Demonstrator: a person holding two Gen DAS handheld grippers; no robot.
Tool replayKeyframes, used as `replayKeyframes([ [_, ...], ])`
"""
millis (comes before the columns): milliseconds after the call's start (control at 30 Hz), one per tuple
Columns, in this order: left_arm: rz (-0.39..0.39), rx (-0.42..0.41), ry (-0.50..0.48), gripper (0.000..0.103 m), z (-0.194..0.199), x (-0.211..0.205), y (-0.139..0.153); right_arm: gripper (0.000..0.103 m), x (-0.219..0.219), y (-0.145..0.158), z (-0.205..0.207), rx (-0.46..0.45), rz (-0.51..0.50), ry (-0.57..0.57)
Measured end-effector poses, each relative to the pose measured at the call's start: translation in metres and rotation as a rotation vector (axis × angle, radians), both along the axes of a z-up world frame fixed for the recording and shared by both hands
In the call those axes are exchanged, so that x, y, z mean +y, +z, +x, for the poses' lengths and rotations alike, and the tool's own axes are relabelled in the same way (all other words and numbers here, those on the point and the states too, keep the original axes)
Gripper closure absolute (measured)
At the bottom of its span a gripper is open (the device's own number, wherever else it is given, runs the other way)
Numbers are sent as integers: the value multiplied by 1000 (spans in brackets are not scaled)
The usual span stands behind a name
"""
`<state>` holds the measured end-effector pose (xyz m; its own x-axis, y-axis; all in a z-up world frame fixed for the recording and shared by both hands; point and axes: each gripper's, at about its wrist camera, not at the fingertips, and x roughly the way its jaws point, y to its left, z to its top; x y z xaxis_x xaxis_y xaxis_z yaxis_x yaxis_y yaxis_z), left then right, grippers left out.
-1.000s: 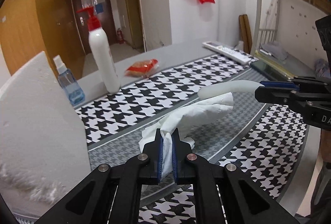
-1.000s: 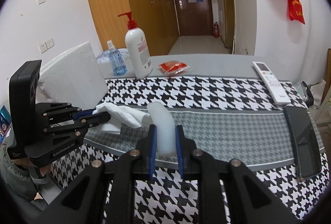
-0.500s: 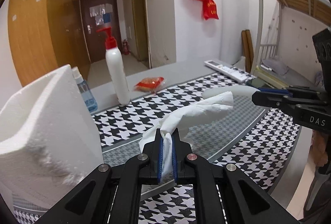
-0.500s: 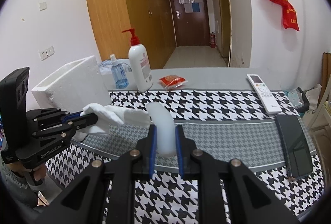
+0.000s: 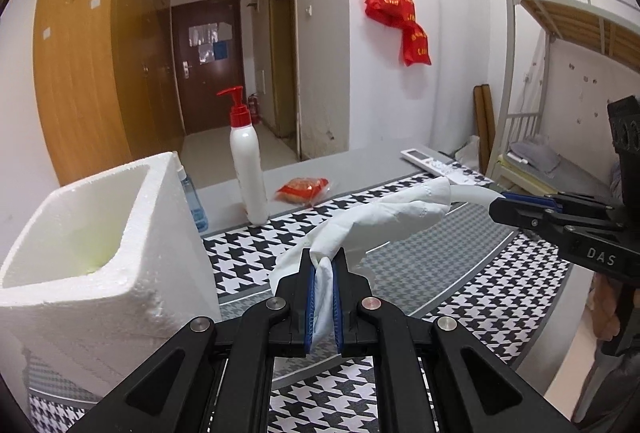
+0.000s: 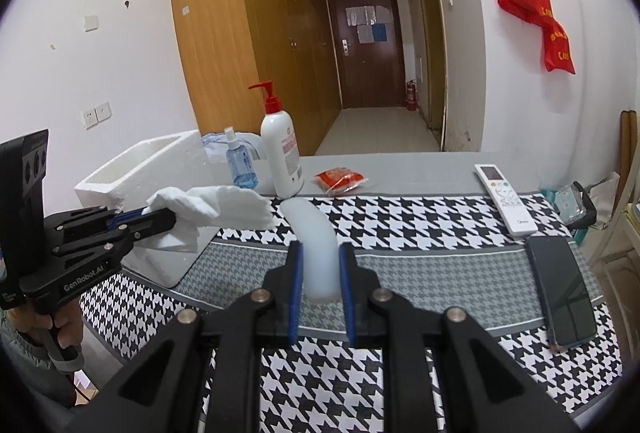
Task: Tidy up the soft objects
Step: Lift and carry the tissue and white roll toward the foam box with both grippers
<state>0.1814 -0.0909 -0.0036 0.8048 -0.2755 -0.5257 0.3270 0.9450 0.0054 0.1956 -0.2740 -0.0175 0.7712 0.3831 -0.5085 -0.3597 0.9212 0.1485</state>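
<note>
1. Left wrist view: my left gripper (image 5: 323, 291) pinches the white tissue (image 5: 384, 221) above the table; my right gripper (image 6: 319, 281) clamps a soft white tube (image 6: 314, 233).
2. Tissue could tear if my hands part.
3. Beyond: houndstooth cloth (image 5: 480, 297), foam box (image 5: 92, 233), perhaps empty; pump bottle (image 5: 248, 169), door (image 5: 208, 61).

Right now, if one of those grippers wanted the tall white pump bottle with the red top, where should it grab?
Probably around the tall white pump bottle's straight middle body, approaching level from the front. It stands upright; the red pump is narrow, and a small blue spray bottle crowds its left.
</note>
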Motion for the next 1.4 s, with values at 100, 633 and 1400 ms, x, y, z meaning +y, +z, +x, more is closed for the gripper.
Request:
replayKeyframes([
  [100, -7, -12, 17, 95, -2, 6, 3, 82, -1, 4, -2, -11, 4, -9],
  [633, -49, -82, 38, 95, -15, 32, 30, 82, 16, 18, -13, -61, -1, -7],
  [1400, -70, -157, 127, 95, -16, 61, 54, 82, 43, 38, -23, -149, 2, 50],
])
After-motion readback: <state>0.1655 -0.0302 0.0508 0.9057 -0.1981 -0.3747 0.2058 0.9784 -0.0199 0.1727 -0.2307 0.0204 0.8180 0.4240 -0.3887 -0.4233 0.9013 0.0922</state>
